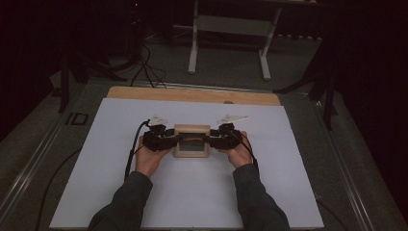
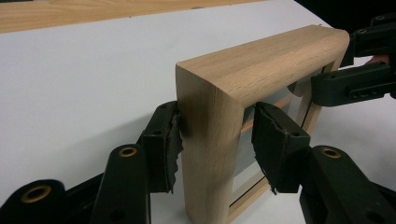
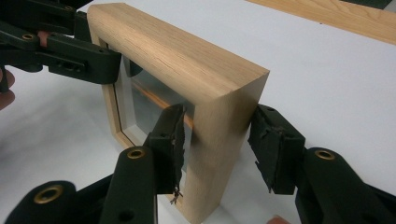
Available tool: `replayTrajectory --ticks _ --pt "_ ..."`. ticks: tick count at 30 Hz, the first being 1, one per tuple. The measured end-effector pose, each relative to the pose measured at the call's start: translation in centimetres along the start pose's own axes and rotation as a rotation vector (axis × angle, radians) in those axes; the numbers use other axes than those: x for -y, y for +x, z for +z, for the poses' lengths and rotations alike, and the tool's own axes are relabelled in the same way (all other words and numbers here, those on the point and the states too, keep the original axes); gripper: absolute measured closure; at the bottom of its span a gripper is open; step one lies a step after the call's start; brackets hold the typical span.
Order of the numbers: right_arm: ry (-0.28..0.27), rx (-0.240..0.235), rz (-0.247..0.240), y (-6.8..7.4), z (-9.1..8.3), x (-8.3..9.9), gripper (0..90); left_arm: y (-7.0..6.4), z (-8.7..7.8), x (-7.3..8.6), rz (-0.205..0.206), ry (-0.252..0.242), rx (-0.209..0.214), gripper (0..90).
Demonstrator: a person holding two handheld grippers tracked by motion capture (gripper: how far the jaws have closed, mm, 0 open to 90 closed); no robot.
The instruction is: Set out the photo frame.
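A wooden table [image 1: 192, 95] carries a white sheet [image 1: 192, 192] that covers nearly all of it, leaving a strip of bare wood along the far edge. On the dark floor beyond stands a white stand [image 1: 230, 29].

The person's sleeves [image 1: 125, 202] come in from the near edge, one hand on each gripper, both meeting at the middle of the sheet.

There stands the frame [image 1: 192, 141], a thick wooden square with rounded corners, upright on its edge on the sheet, its open face toward the near side. Inside it sits a clear pane (glass or plastic, I cannot tell) set in a thinner inner border.

The left gripper [image 2: 215, 140] straddles the frame's left upright: in the left gripper view one pad [image 2: 170, 144] is at the outer face and seems to touch it, while the other sits inside the opening with a small gap to the wood, so the jaws are around the upright but not clamped.

The right gripper [image 3: 217, 147] does the same at the right upright: one pad [image 3: 175, 140] lies against the inner side, the other stands a little off the outer face. Its jaws are likewise parted around the wood, not yet squeezed on it.
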State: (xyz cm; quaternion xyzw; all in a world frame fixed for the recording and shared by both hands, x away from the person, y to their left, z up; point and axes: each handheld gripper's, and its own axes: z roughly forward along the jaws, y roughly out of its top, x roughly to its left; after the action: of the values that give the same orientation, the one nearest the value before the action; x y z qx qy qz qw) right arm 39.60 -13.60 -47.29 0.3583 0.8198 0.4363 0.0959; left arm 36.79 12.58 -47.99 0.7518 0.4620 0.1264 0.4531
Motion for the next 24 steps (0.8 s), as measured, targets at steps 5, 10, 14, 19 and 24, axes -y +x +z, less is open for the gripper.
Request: replayTrajectory --ticks 5,10,14,19,24 --pt "0.0 0.0 0.0 -0.01 0.0 0.01 54.6 -0.03 0.01 0.0 -0.011 0.001 0.001 51.8" --pt "0.001 -0.002 0.0 -0.04 -0.01 0.0 54.3 -0.02 0.01 0.04 -0.022 0.004 0.004 51.5" --pt "0.003 0.006 -0.004 0.01 0.02 0.01 50.8 -0.11 0.02 0.09 -0.02 0.004 0.012 47.9" --pt "0.011 0.008 0.004 -0.06 -0.1 0.08 41.2 -0.1 -0.23 0.04 -0.027 0.001 -0.002 39.6" --pt "0.006 0.009 0.005 -0.11 -0.49 0.26 35.7 0.11 -0.79 0.04 -0.033 0.0 0.001 38.2"
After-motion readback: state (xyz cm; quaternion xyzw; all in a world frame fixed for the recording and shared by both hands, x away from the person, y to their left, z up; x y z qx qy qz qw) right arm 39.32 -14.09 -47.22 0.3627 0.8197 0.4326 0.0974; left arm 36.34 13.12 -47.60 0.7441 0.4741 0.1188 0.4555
